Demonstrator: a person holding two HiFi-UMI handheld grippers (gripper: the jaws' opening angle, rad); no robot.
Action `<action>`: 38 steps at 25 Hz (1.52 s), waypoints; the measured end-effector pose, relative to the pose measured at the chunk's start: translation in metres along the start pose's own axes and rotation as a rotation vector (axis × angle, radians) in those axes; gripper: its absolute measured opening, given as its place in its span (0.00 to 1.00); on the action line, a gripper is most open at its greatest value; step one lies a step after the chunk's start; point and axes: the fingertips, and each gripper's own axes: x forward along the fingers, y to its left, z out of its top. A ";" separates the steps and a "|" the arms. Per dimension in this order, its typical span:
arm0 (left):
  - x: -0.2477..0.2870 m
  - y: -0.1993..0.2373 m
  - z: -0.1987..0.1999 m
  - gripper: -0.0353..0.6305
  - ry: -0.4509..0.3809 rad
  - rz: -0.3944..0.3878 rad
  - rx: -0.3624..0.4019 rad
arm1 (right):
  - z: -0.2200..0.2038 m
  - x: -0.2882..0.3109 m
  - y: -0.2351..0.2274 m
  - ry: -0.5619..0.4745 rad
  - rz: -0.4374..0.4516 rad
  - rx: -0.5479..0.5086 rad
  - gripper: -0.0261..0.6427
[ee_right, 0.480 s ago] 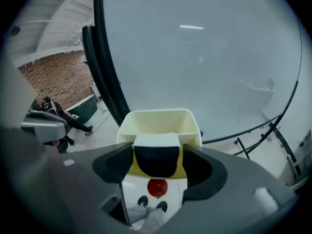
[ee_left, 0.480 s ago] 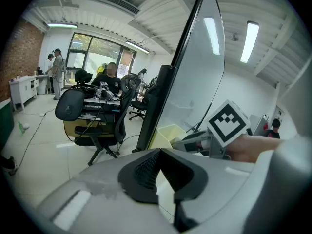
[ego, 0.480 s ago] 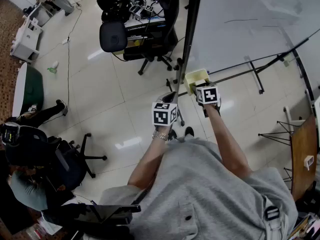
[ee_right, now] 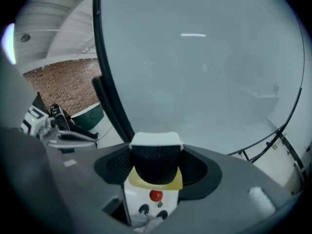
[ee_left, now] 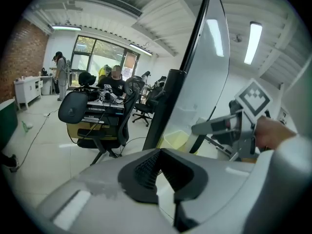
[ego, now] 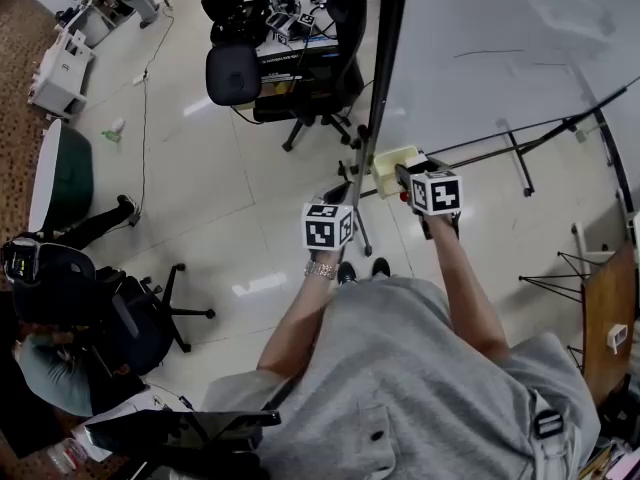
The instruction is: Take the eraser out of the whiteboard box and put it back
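Right gripper (ego: 408,180) clamps eraser (ee_right: 155,162) between 2 jaws, just beside pale yellow whiteboard box (ego: 390,164), facing whiteboard (ee_right: 204,72). Left gripper (ee_left: 161,167) hangs nearby, jaws together, nothing between them.

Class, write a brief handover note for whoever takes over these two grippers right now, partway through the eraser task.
Left gripper: jaws together, empty, held near the whiteboard's edge.
Right gripper: shut on the eraser, in front of the whiteboard.
Whiteboard box: pale yellow, at the board's lower edge, close by the right gripper in the head view.
Done: the eraser is out of the box; the right gripper view shows no box around it.
Left: lower the eraser back into the box, open the jaws, pull away.
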 end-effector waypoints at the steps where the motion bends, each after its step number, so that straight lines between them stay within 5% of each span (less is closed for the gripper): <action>1: 0.000 0.001 0.001 0.06 -0.003 0.003 -0.001 | 0.017 -0.008 -0.002 -0.033 0.005 -0.003 0.45; 5: -0.003 0.005 0.002 0.06 -0.013 0.019 -0.010 | 0.059 -0.015 -0.007 -0.116 0.018 0.019 0.45; 10: -0.010 0.011 0.000 0.06 -0.018 0.038 -0.027 | 0.039 0.012 -0.006 -0.082 0.025 0.054 0.45; 17: -0.016 0.012 -0.007 0.06 -0.020 0.049 -0.036 | 0.048 0.021 -0.001 -0.190 0.028 0.059 0.45; 27: -0.019 0.014 -0.012 0.06 -0.012 0.060 -0.045 | -0.014 0.066 0.003 0.041 0.062 0.035 0.45; 38: -0.016 0.000 -0.017 0.06 0.021 0.059 -0.016 | -0.012 0.062 0.005 0.036 0.058 -0.019 0.47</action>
